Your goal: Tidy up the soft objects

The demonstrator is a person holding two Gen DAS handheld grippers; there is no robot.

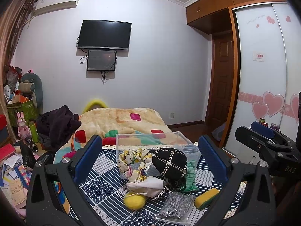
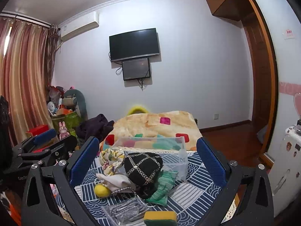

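Observation:
A pile of soft things lies on a blue patterned cloth (image 1: 105,180): a black hat with chain trim (image 1: 170,163), a floral scarf (image 1: 132,160), a beige pouch (image 1: 146,187), a yellow felt ball (image 1: 134,200), a green cloth (image 1: 190,180), a yellow-green sponge (image 1: 206,197) and a clear bag of silvery stuff (image 1: 175,204). A clear plastic box (image 1: 150,141) stands behind the pile. My left gripper (image 1: 150,156) is open above the pile, empty. My right gripper (image 2: 147,156) is open too, empty, with the hat (image 2: 144,167) between its fingers in view.
A blanket with coloured patches (image 1: 120,120) covers the bed behind the box. Dark clothes (image 1: 56,124) and clutter lie at the left. A wardrobe with heart stickers (image 1: 263,75) stands at the right. The right gripper's body (image 1: 267,146) shows at the right of the left wrist view.

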